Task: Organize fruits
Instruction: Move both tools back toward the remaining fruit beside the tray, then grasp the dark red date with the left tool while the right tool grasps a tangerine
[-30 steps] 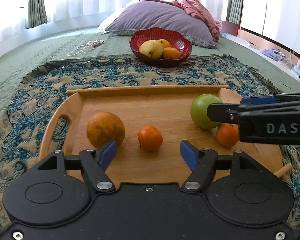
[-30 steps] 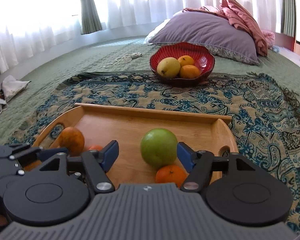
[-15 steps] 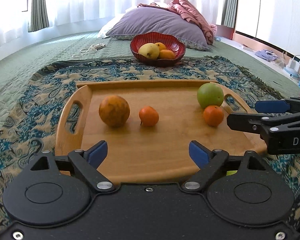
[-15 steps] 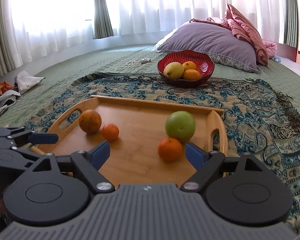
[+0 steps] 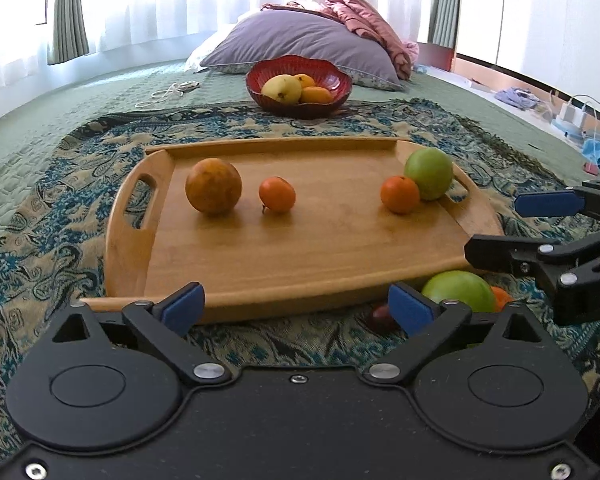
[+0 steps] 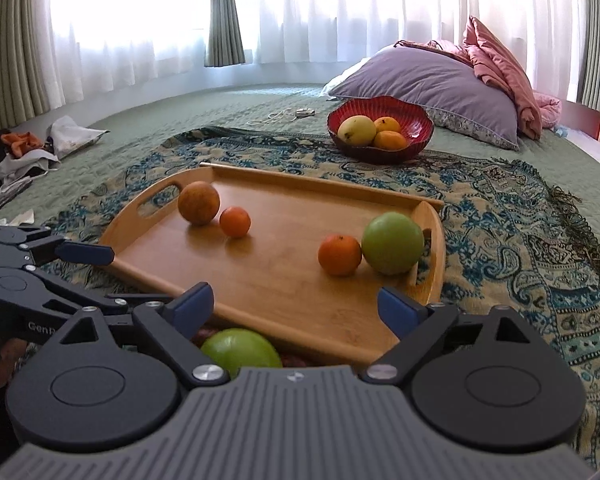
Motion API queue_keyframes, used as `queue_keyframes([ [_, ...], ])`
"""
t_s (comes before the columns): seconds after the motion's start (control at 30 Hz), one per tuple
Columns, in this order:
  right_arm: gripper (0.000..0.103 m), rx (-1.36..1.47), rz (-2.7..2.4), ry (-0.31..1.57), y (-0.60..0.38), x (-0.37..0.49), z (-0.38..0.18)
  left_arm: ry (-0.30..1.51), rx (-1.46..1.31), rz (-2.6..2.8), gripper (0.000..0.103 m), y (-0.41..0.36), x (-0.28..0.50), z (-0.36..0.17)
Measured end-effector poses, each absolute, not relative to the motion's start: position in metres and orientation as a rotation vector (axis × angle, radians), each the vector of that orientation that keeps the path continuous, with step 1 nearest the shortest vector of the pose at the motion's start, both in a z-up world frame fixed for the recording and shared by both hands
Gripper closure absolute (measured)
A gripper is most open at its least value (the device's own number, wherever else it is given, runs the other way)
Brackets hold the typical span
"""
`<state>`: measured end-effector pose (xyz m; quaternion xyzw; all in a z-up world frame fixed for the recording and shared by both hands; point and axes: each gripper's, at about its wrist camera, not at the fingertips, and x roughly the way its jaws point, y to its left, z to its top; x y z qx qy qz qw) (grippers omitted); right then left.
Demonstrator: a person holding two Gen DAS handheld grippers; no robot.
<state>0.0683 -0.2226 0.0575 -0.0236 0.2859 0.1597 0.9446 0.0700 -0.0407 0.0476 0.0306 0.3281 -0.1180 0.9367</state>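
Tray (image 5: 300,252): four fruits; bowl (image 5: 299,85): three. Both grippers wide open, empty.

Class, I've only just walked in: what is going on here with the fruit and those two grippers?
A person holds two grippers over a bed, sorting fruit. The left gripper and right gripper are both open and hold nothing. Four fruits sit on the wooden tray: a large orange, two small oranges and a green apple. Another green apple lies off the tray's near edge. The red bowl beyond already holds fruit.
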Motion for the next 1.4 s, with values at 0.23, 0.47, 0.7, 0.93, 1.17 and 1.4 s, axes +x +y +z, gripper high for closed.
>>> queue_keyframes([
  [0.23,0.004,-0.093,0.34,0.588,-0.225,0.051,0.05,0.688,0.074,-0.252,0.003,-0.046,0.061,0.041],
  [0.47,0.004,-0.133,0.35,0.61,-0.228,0.039,0.04,0.695,0.114,-0.272,0.002,-0.054,0.056,0.036],
  [0.7,0.004,-0.187,0.354,0.641,-0.227,0.032,0.026,0.71,0.1,-0.312,0.008,-0.061,0.057,0.031],
  [0.93,0.016,-0.209,0.348,0.658,-0.226,0.028,0.015,0.718,0.094,-0.323,0.057,-0.065,0.063,0.029],
  [1.17,0.046,-0.196,0.334,0.667,-0.228,0.028,0.011,0.741,0.049,-0.361,0.074,-0.07,0.067,0.025],
  [1.4,0.049,-0.189,0.339,0.667,-0.228,0.03,0.009,0.746,0.016,-0.356,0.078,-0.079,0.073,0.022],
])
